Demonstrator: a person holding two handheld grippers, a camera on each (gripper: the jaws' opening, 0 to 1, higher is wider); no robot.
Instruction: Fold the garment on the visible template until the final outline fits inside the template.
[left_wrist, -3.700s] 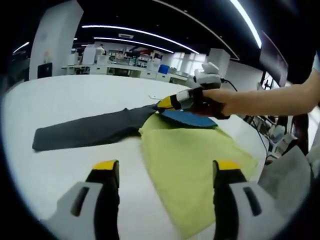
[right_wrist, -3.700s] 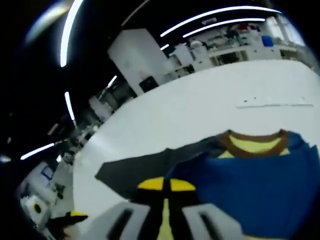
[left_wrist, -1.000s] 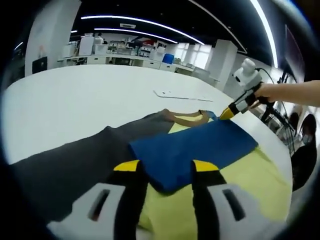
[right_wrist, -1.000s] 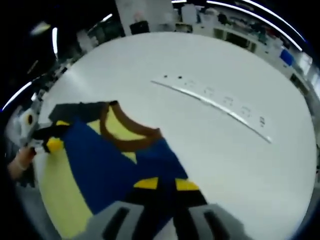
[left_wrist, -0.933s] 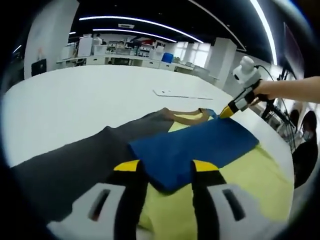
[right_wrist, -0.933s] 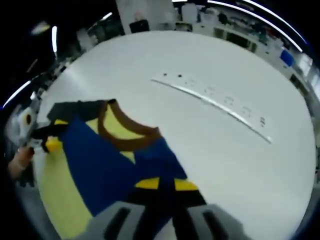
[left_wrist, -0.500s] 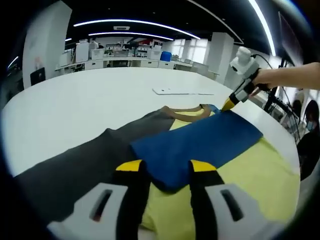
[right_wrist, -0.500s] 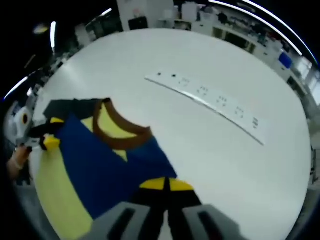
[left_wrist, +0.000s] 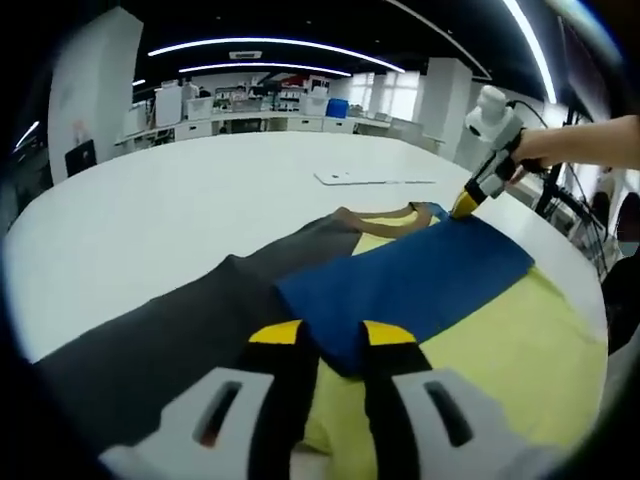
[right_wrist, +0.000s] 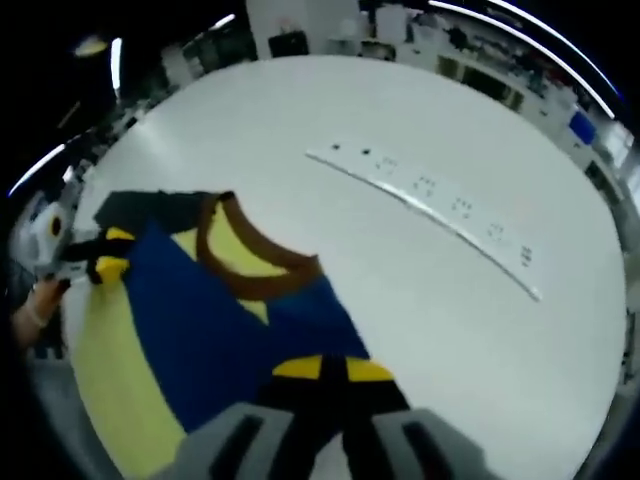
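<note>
Blue panel (left_wrist: 410, 285) of the shirt (left_wrist: 480, 350) lies stretched between our two grippers on the table (left_wrist: 200, 200) (long axis running hand to hand). Left gripper (left_wrist: 332, 335) and right gripper (right_wrist: 321, 368) are each pinched closed on an opposite corner, equally near.

surface (left_wrist: 150, 190): white, round-edged | garment (left_wrist: 420, 280) lies flat on it: blue, yellow and dark grey panels, brown collar (right_wrist: 250, 270) | grey sleeve (left_wrist: 150, 350) stretched out over the surface | long white strip (right_wrist: 430, 205) with small dark marks lies apart from the garment
</note>
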